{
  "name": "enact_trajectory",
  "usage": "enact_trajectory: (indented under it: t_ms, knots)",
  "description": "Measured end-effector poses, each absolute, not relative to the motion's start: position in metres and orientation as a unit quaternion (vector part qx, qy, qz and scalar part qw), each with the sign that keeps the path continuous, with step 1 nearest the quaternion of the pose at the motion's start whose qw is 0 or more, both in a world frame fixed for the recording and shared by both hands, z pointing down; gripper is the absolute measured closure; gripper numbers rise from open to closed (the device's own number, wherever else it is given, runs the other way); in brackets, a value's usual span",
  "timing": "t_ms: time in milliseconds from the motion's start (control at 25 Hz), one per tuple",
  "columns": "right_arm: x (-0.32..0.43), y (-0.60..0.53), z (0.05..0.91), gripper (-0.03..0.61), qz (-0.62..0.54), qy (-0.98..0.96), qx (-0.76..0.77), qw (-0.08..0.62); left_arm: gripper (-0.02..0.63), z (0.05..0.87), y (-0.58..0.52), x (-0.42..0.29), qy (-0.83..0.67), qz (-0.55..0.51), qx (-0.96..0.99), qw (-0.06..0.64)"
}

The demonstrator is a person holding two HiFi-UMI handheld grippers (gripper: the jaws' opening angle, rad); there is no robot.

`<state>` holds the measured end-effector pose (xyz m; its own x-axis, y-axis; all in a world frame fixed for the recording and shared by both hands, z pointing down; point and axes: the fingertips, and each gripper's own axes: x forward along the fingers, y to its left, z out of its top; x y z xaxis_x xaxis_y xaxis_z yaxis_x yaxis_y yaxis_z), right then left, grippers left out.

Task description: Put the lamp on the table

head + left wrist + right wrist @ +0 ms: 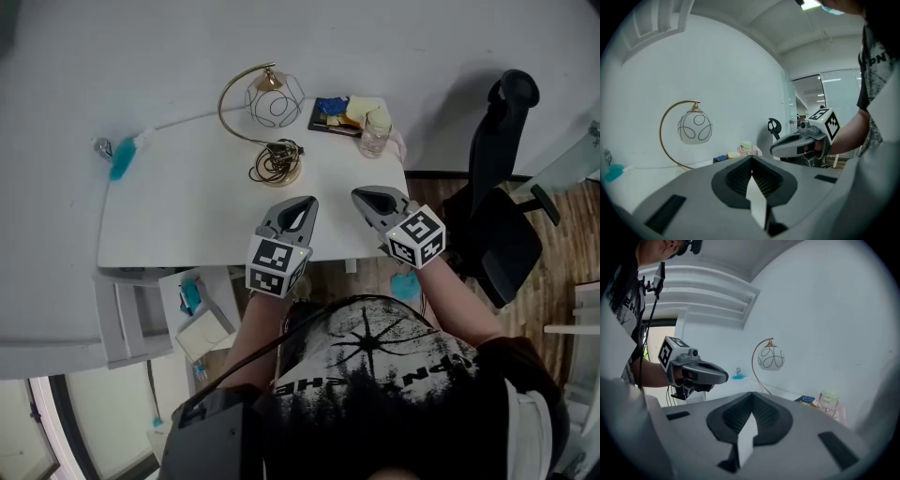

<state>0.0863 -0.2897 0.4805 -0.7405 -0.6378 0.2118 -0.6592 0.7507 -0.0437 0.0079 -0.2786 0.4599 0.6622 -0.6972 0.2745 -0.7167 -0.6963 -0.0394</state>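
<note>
The lamp (pixel 265 108) stands on the white table (pixel 178 206) near its far edge: a curved gold arm, a white globe shade with wire loops, a round base with a coiled cord (pixel 276 165). The same lamp (pixel 692 129) appears in the left gripper view, and the right gripper view shows the lamp (pixel 769 358) too. My left gripper (pixel 308 201) hovers shut and empty over the table's near edge, short of the lamp. My right gripper (pixel 357 195) is beside it, also shut and empty.
A plastic bottle (pixel 376 132), a dark book (pixel 333 114) and yellow items sit at the table's far right corner. A blue brush (pixel 123 157) lies at the far left. A black office chair (pixel 497 202) stands right of the table; drawers (pixel 155 314) are below left.
</note>
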Motion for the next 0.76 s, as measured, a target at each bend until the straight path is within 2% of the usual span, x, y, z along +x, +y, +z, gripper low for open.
enact_trajectory:
  t_ms: [760]
  knots:
    - [0.0913, -0.2884, 0.4822, 0.56, 0.051, -0.933, 0.345, 0.094, 0.598, 0.4673, -0.2796, 0.0171, -0.383, 0.143, 0.911, 0.042]
